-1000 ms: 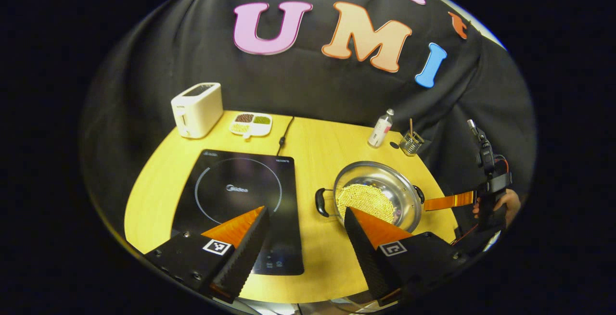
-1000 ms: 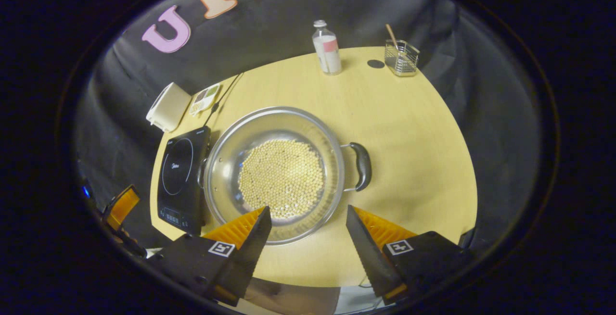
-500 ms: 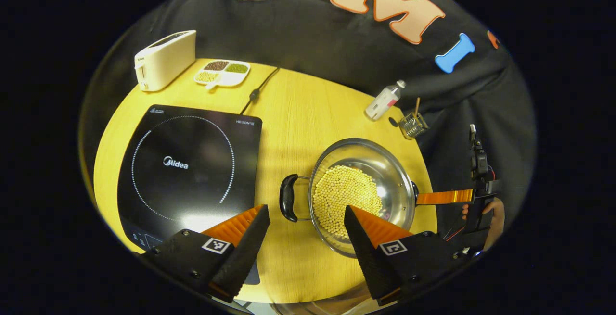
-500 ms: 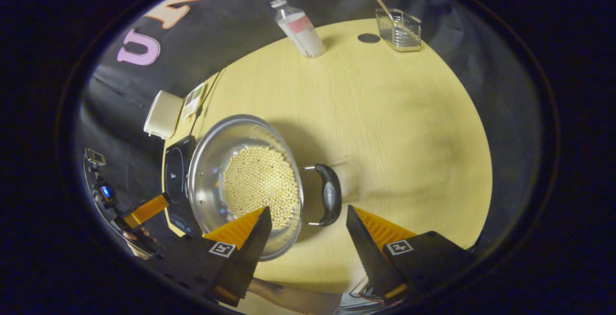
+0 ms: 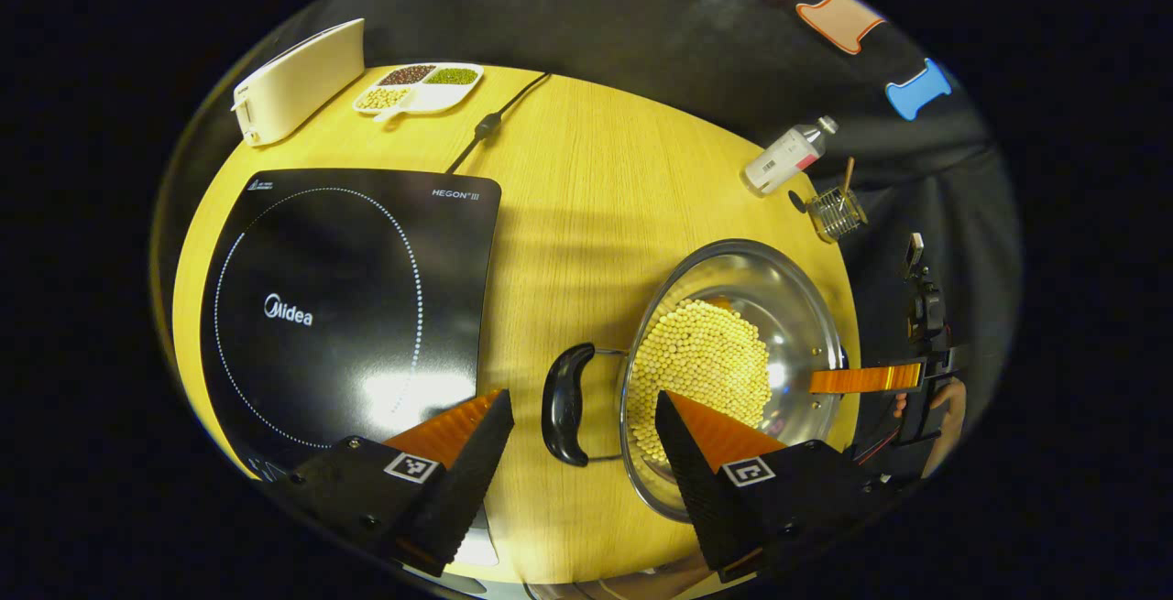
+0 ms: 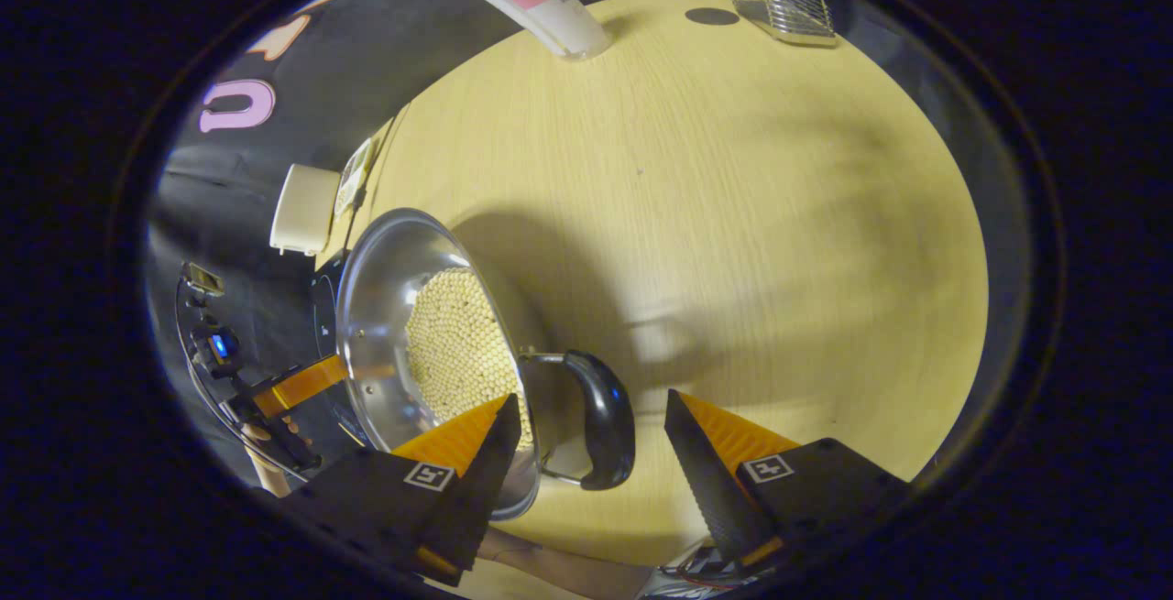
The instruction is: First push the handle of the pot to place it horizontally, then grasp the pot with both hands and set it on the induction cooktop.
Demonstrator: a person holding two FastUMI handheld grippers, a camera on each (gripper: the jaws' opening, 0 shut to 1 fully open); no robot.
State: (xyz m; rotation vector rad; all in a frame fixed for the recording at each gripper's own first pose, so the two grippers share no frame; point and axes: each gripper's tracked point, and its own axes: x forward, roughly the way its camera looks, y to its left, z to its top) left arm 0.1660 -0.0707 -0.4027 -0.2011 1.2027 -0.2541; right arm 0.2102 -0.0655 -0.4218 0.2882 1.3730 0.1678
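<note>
While closing on the pot for the two-handed lift, work from the big surfaces down. Across the tabletop (image 5: 568,215), aim for the induction cooktop (image 5: 348,298), lying flat at 9 o'clock in the left gripper view with its ring bare. Note the pot (image 5: 797,307) resting on the tabletop at 3 o'clock of that cooktop, apart from it, with its handles at 9 and 3 o'clock of the bowl, so judge the turning step done and the grasp in hand.

Bring the left gripper (image 5: 582,396) forward with its fingers spread wide and gripping nothing, the near handle (image 5: 566,403) sitting between them at 6 o'clock of the view. Do likewise with the right gripper (image 6: 591,397), fingers parted and empty, the other handle (image 6: 607,426) between the tips. Possibly touching the far rim already, as seen from the left gripper view, though too small there to say.

Centre each handle deep between the fingers before squeezing, close both sides together, and lift level. Expect the layer of pale beans (image 5: 706,371) to slide and shift the weight if tilted. Travel toward 9 o'clock without dragging, and set down inside the ring. Stay short of the bottle (image 5: 783,151) and wire holder (image 5: 836,211) at 12 o'clock of the pot.
</note>
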